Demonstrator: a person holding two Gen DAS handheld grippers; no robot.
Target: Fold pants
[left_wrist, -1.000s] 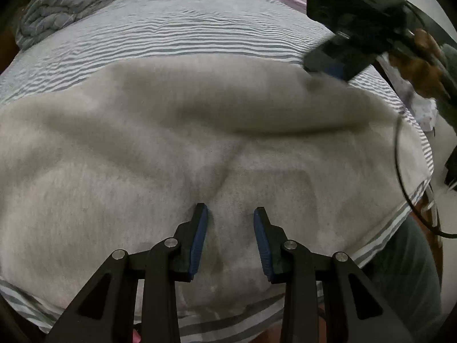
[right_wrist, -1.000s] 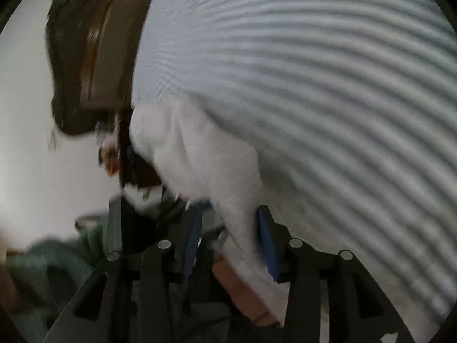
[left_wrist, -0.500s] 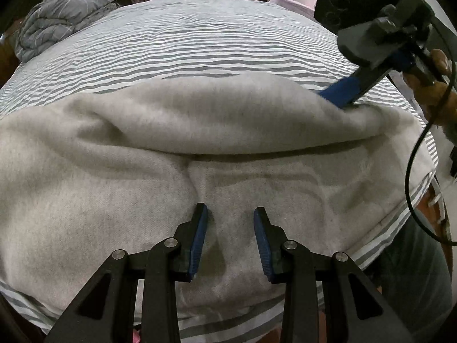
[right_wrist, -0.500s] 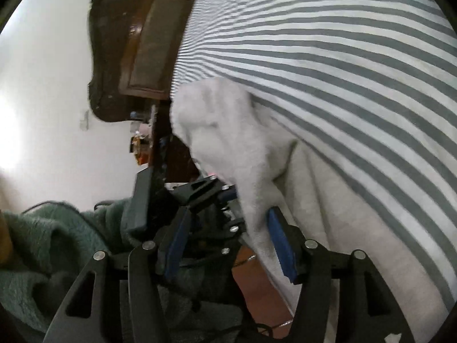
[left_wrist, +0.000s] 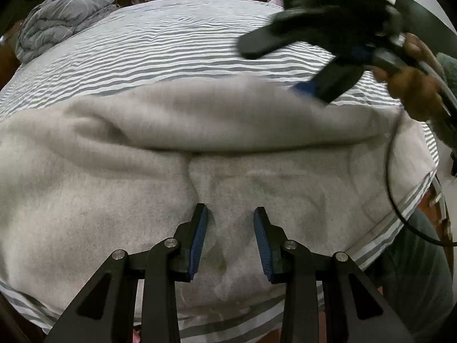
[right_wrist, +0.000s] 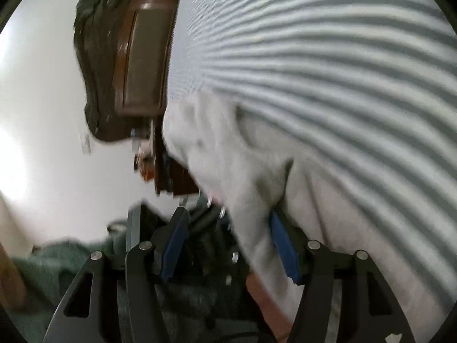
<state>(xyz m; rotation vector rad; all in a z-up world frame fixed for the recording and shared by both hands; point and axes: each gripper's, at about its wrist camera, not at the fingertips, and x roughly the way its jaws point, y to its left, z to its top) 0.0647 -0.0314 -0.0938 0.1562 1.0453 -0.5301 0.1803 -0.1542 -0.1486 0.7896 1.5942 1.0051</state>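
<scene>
Light grey pants (left_wrist: 114,171) lie spread across the striped bed sheet (left_wrist: 171,43), and their far part is folded back toward me as a thick layer (left_wrist: 228,114). My left gripper (left_wrist: 230,214) rests low over the near part of the pants. Its jaws stand apart and only flat cloth shows between them. My right gripper (left_wrist: 282,68), blurred, hovers at the folded layer's far right end. In the right wrist view the right gripper (right_wrist: 227,214) is open wide. The pants' edge (right_wrist: 228,143) hangs between its fingers and brushes only the right pad.
A crumpled grey duvet (left_wrist: 62,8) sits at the bed's far left corner. A person's hand (left_wrist: 411,85) holds the right gripper, and a black cable (left_wrist: 391,185) trails down past the bed's right edge. A dark wooden bed end (right_wrist: 140,57) and green cloth (right_wrist: 57,260) lie beyond the mattress.
The right gripper carried the far layer toward me and laid it over the pants, then widened its jaws off the cloth. The left gripper has not moved.
</scene>
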